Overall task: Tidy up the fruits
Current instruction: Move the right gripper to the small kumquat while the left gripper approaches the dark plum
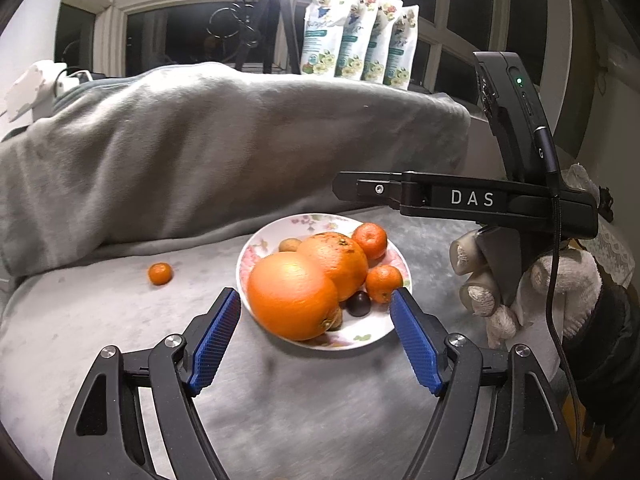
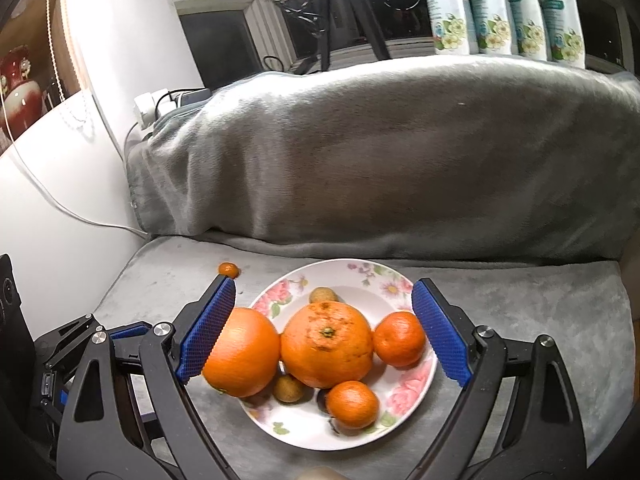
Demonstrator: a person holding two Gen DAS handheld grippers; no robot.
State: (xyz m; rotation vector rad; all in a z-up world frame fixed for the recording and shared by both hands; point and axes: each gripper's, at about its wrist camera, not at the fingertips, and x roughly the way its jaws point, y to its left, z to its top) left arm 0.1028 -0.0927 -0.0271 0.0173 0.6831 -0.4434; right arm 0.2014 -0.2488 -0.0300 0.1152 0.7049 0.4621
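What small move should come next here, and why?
Probably send the left gripper toward the stray mandarin on the grey blanket: it looks like the only fruit lying off the floral plate, and both grippers stand open and empty.

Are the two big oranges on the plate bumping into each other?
Touching. In the right wrist view the left big orange presses against the middle big orange with no gap between them on the plate.
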